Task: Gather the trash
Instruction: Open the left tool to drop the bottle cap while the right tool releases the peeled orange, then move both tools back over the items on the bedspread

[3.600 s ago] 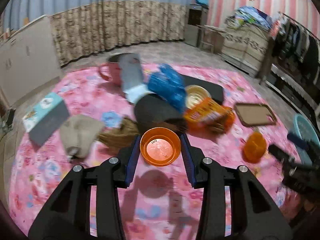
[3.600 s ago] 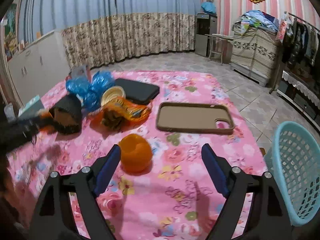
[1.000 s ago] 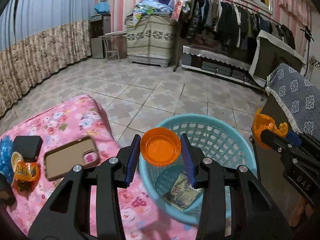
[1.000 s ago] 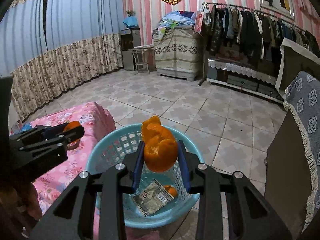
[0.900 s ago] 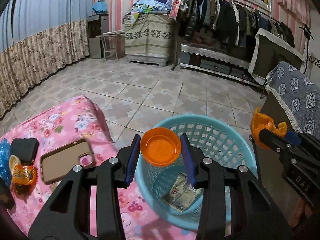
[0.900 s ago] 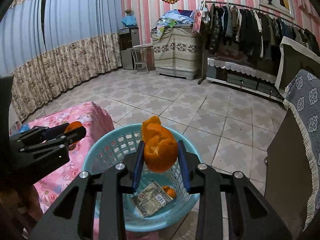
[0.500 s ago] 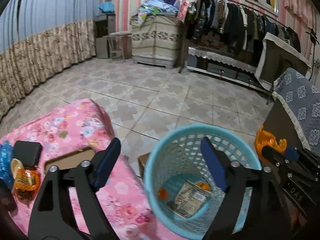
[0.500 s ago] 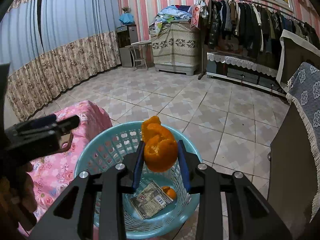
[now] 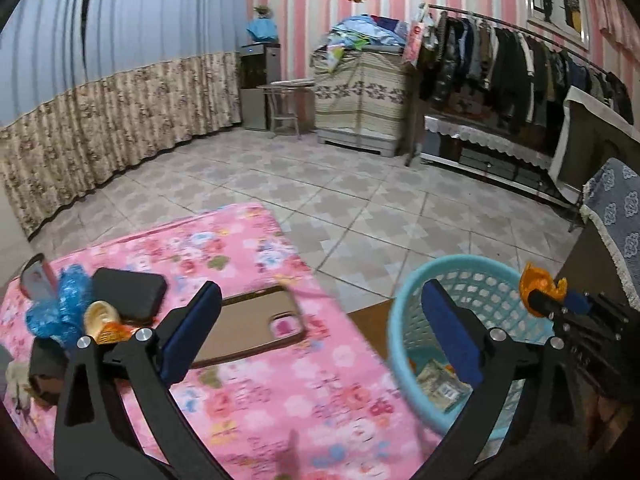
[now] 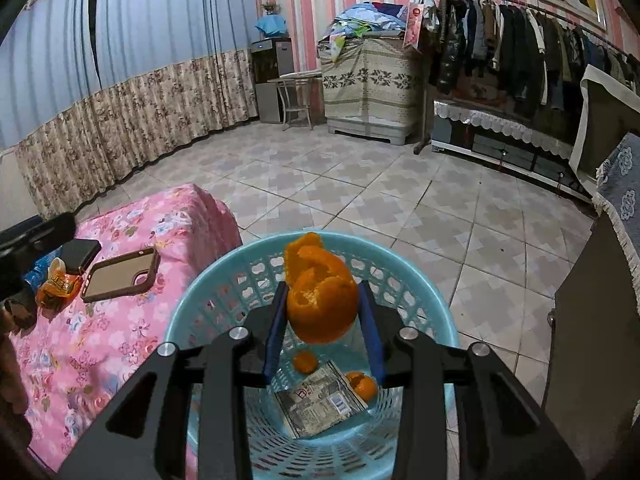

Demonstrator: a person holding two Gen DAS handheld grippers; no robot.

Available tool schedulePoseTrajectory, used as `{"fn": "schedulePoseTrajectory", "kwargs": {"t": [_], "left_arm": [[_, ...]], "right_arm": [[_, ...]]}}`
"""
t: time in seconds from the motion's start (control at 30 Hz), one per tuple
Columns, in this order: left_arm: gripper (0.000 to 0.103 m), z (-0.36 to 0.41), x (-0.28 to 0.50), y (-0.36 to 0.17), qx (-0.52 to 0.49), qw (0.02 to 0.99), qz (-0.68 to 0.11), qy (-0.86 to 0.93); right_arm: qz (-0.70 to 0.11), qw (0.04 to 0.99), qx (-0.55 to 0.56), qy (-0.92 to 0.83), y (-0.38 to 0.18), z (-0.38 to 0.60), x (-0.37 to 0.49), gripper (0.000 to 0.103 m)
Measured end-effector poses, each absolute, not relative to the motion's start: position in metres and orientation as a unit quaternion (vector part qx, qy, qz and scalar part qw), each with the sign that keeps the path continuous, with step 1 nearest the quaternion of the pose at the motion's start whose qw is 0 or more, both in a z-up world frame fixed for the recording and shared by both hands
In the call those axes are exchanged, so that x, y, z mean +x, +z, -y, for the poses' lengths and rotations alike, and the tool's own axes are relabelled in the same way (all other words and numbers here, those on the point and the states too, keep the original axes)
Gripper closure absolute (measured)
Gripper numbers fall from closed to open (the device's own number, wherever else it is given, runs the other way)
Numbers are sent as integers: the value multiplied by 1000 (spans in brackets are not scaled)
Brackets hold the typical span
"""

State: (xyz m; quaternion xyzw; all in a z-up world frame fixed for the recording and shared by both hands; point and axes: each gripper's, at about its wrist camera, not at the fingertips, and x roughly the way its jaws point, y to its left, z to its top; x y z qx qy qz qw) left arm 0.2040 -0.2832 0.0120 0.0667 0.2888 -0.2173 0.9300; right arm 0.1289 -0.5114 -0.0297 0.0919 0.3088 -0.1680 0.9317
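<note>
At the far left of the worktop (image 9: 280, 400), on its pink flowered cloth, the leftovers lay in a heap: a crumpled blue bag (image 9: 60, 308), an orange snack wrapper (image 9: 108, 330) and a black case (image 9: 128, 292), with a brown phone case (image 9: 248, 328) just to their right. We judged the bag and wrapper to be trash waiting for pickup, and the two cases to be things to leave alone.

Our left tongs (image 9: 320, 332) had just been opening and stood wide with nothing between them, hanging over the right edge of the worktop, beside the basket.

To the right, on the floor against the worktop, stood the pale blue basket (image 10: 420, 280). A printed paper packet (image 10: 320, 400) and some small orange pieces (image 10: 362, 386) lay in its bottom.

Our right tongs (image 10: 324, 320) hung over the basket's mouth with the orange peel (image 10: 320, 304) between their pads. The jaws had just been opening, narrowly, and the peel looked lightly held rather than falling.

So we took the step in hand to be the drop into the basket. The next move called for spreading the right tongs enough to let the peel fall inside the rim. Meanwhile the left tongs would swing back left towards the wrapper and bag.
</note>
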Motion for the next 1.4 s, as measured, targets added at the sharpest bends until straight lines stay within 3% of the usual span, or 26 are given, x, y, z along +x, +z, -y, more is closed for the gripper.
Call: {"fn": "schedulePoseTrajectory", "kwargs": {"t": [0.07, 0.1, 0.13, 0.4, 0.87, 1.4], "left_arm": [[6, 271, 204, 13, 62, 932, -289, -209], [6, 263, 204, 14, 59, 933, -288, -205], [6, 258, 203, 14, 57, 935, -288, -201], [6, 219, 193, 19, 62, 944, -276, -171], [6, 87, 175, 20, 32, 957, -277, -86], [6, -58, 225, -19, 13, 946, -321, 44]], "right_arm": [[-304, 932, 85, -176, -28, 509, 132, 52], [-301, 933, 82, -182, -27, 508, 133, 35], [-294, 934, 80, -185, -25, 507, 132, 26], [-281, 937, 58, -199, -13, 490, 129, 11], [-261, 960, 33, -100, 18, 384, 129, 10], [-262, 965, -13, 7, 11, 254, 188, 10]]}}
